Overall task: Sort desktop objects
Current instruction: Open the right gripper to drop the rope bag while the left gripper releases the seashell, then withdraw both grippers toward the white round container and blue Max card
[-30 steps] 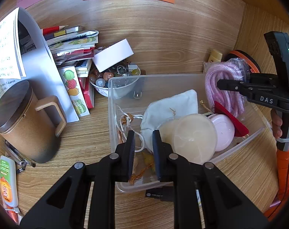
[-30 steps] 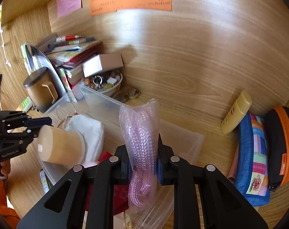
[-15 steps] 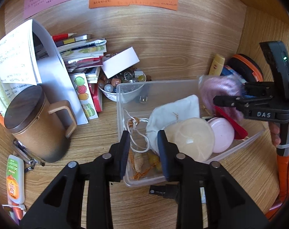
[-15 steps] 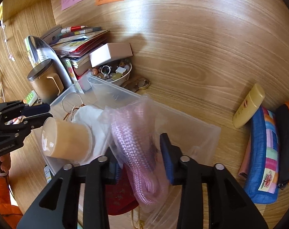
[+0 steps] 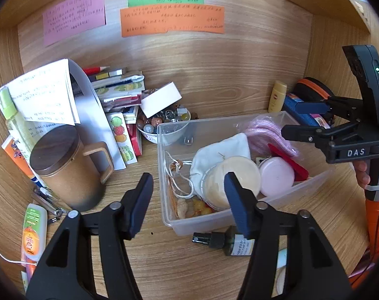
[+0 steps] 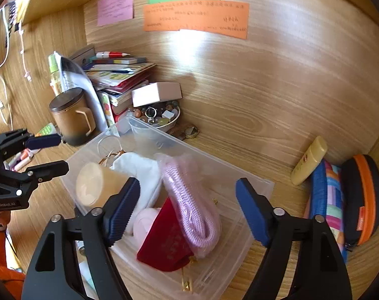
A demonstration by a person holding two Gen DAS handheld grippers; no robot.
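Note:
A clear plastic bin (image 5: pixel 204 221) (image 6: pixel 214 160) holds a white pouch (image 5: pixel 221 150), a beige jar (image 5: pixel 214 187) (image 6: pixel 94 187) on its side, a pink round case (image 5: pixel 276 175), a red velvet pouch (image 6: pixel 169 245) and a bagged pink rope (image 6: pixel 191 200) (image 5: pixel 266 132). My right gripper (image 6: pixel 188 185) (image 5: pixel 291 118) hovers over the rope. Its jaws are opening and the pads stand clear of the bag. My left gripper (image 5: pixel 187 182) (image 6: pixel 59 152) hangs at the bin's near left corner. Its jaws are opening too, with nothing gripped.
A lidded brown mug (image 5: pixel 64 170), a stack of books and a bowl of trinkets (image 5: pixel 162 122) under a white box crowd the back left. A dark spray bottle (image 5: pixel 224 240) lies before the bin. A yellow tube (image 6: pixel 309 160), a striped pencil case (image 6: pixel 326 200) and an orange-trimmed case (image 6: pixel 361 195) sit right.
Both grippers went from shut to open and drew back and up. The right one let go of the bagged pink rope, which now lies in the bin.

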